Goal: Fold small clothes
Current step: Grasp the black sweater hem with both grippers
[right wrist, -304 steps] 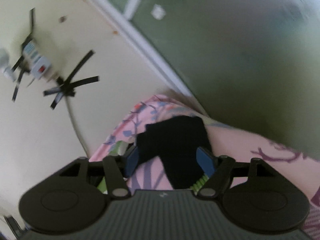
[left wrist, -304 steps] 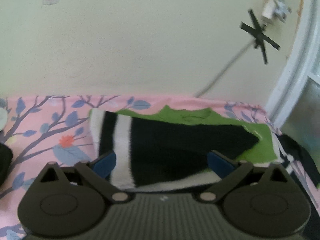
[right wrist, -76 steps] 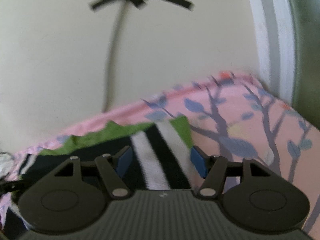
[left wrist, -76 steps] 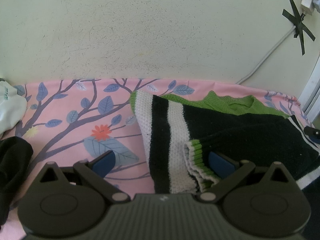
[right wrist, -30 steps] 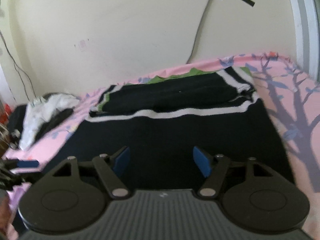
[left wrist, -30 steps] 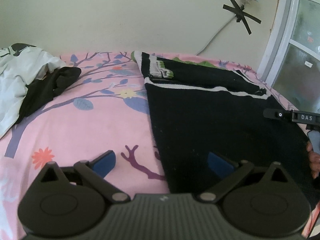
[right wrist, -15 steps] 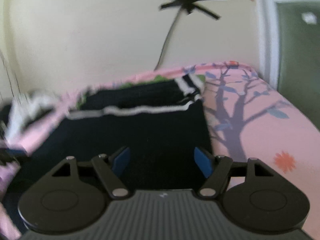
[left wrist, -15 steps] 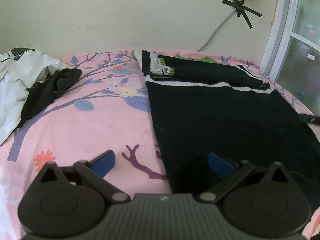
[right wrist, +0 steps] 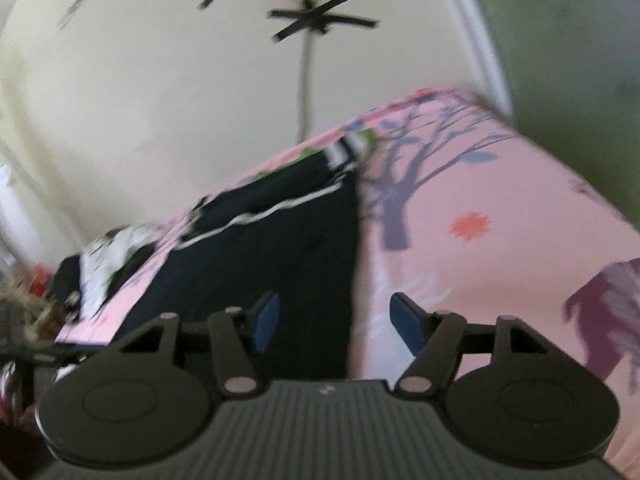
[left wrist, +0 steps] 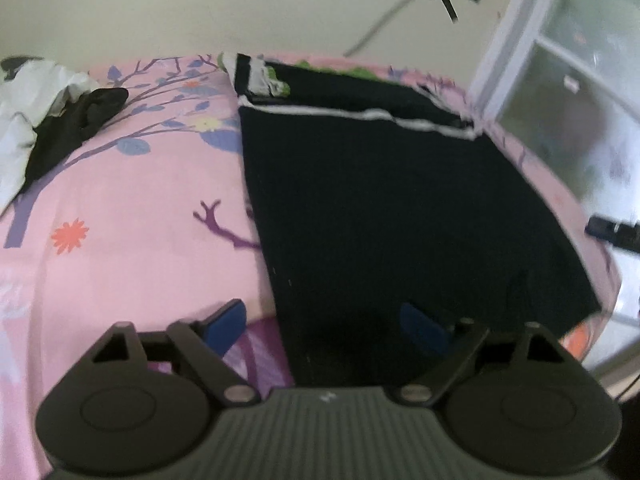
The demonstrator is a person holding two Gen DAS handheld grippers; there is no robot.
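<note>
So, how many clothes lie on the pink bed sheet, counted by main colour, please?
Black knitted sweater with white and green stripes: 1
Plain black crumpled garment: 1
White crumpled garment: 1
Total: 3

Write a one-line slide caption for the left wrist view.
Left gripper, jaws closing, straddles the near left edge of a black sweater spread on a pink floral bedsheet.

Left gripper (left wrist: 326, 326) jaws closing over near left edge of sweater (left wrist: 400, 208), wider a second ago. Right gripper (right wrist: 334, 322) shifted from sweater middle to its right edge.
</note>
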